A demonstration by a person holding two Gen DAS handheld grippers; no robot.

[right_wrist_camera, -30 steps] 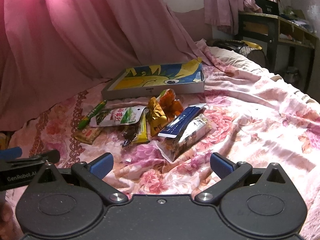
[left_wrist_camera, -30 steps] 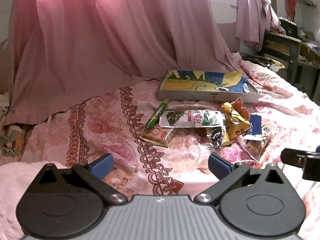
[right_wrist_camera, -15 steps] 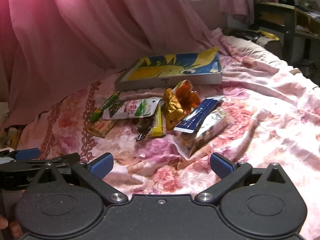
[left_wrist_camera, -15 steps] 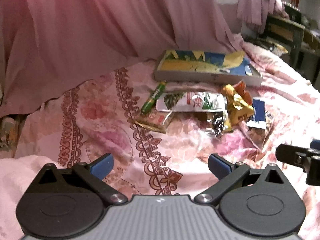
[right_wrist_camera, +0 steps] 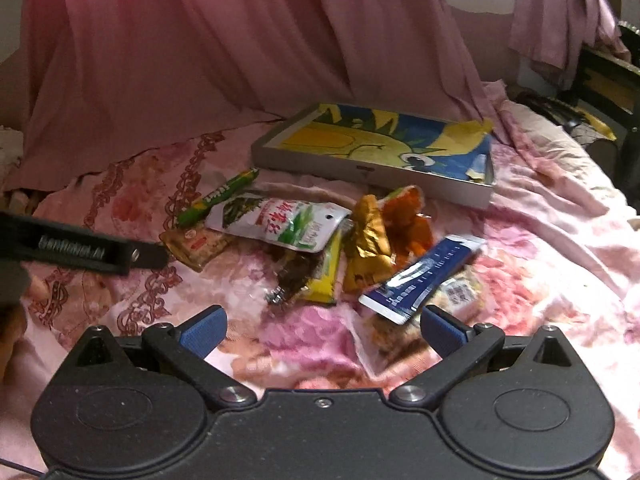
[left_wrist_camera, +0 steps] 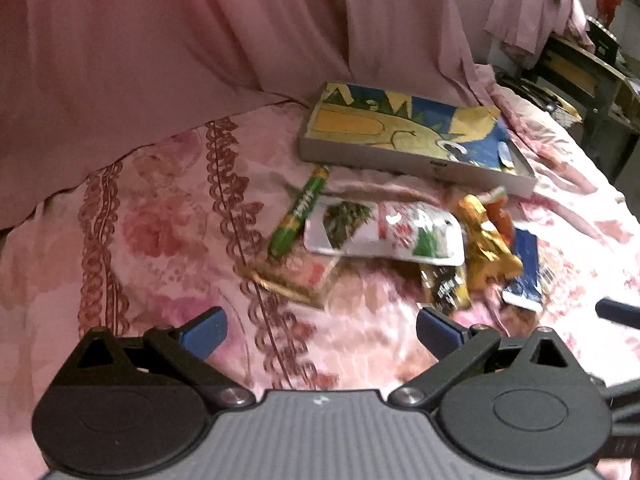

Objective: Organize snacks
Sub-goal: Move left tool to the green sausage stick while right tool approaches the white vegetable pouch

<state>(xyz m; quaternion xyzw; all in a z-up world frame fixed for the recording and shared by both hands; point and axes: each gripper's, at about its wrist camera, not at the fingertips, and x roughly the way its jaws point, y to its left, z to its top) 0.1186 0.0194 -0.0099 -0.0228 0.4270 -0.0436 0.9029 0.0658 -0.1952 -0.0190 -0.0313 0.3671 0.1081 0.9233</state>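
Blue ribbed fingers, crinkled foil packets

A: What's different now?
B: Both tools are closer to the snacks; the right tool sits just short of the blue packet.
A: And the left tool?
B: It's angled down more.

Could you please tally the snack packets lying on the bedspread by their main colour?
Green: 1, the stick
White and green: 1, the pouch
Tan: 1, the cracker pack
Yellow: 1
Gold: 1
Orange: 1
Blue: 1
Clear: 1
Total: 8
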